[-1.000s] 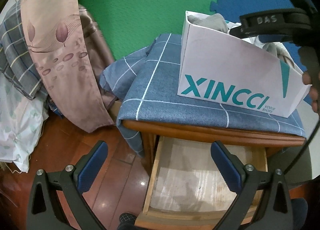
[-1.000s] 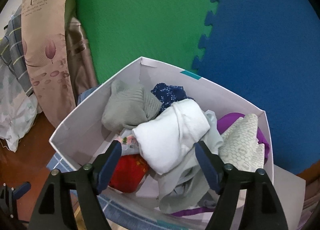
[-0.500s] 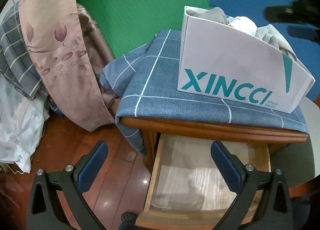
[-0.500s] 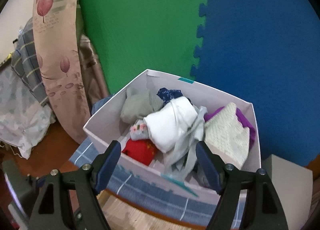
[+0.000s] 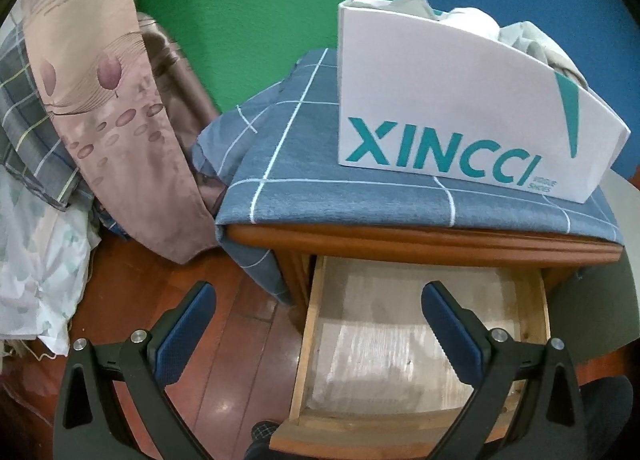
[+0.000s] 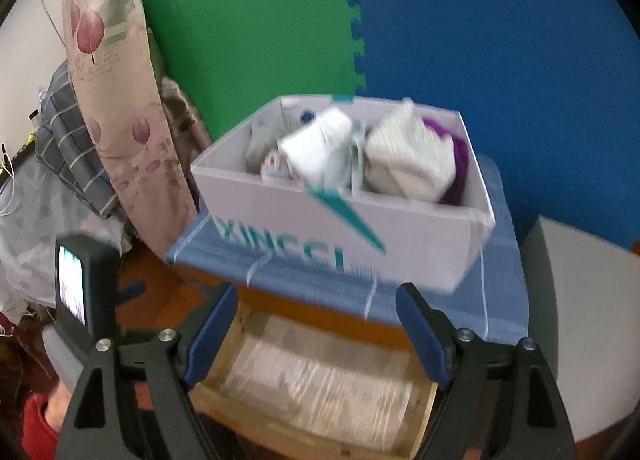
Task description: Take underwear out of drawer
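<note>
The left claw points steeply down, its jaws spread wide with nothing between the blue pads. The right claw also tilts downward, and its view is smeared with motion blur. Its jaws have just been opening and stand wide apart, with nothing between the pads. In the right view, the left claw's body shows at the lower left, beside a red sleeve

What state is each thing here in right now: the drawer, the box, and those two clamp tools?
drawer: pulled open, nothing visible inside but its liner.
shoe box: open-topped, full of bundled clothes, standing on the checked cloth.
left hand-held gripper: open, holding nothing.
right hand-held gripper: open, holding nothing; it has just been opening.
</note>
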Demonstrator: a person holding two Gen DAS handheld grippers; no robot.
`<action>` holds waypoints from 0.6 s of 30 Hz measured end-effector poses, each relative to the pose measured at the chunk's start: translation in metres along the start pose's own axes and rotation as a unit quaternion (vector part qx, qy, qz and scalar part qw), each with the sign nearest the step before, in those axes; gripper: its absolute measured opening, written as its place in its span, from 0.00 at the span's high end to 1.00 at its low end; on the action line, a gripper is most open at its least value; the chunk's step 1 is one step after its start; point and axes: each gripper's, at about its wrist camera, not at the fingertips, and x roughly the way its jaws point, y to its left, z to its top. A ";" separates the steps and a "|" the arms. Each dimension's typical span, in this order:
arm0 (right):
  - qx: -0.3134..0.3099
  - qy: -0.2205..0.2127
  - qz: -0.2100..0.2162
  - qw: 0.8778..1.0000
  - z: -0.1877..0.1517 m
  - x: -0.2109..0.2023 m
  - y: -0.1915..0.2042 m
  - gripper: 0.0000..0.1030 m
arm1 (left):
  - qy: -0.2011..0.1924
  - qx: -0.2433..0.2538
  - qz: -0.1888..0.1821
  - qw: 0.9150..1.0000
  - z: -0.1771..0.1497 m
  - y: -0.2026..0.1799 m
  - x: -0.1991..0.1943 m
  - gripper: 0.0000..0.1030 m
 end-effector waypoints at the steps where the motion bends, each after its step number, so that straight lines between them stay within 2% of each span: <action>1: 0.003 0.004 0.000 1.000 -0.009 -0.001 -0.001 0.19 | 0.000 0.000 -0.001 1.000 -0.001 -0.001 0.000 0.01; 7: 0.035 0.023 0.000 0.999 -0.058 -0.005 -0.010 0.19 | 0.009 -0.015 -0.034 0.999 -0.002 -0.004 -0.004 0.01; 11: 0.042 0.035 -0.009 0.998 -0.082 -0.005 -0.013 0.19 | -0.004 -0.009 -0.020 1.000 -0.010 -0.014 -0.019 0.01; 14: 0.043 0.043 -0.015 0.998 -0.097 -0.005 -0.014 0.19 | 0.005 -0.013 -0.026 1.000 -0.018 -0.018 -0.029 0.01; 18: 0.043 0.047 -0.027 0.998 -0.112 -0.005 -0.013 0.19 | 0.006 -0.007 -0.012 1.000 -0.031 -0.026 -0.048 0.01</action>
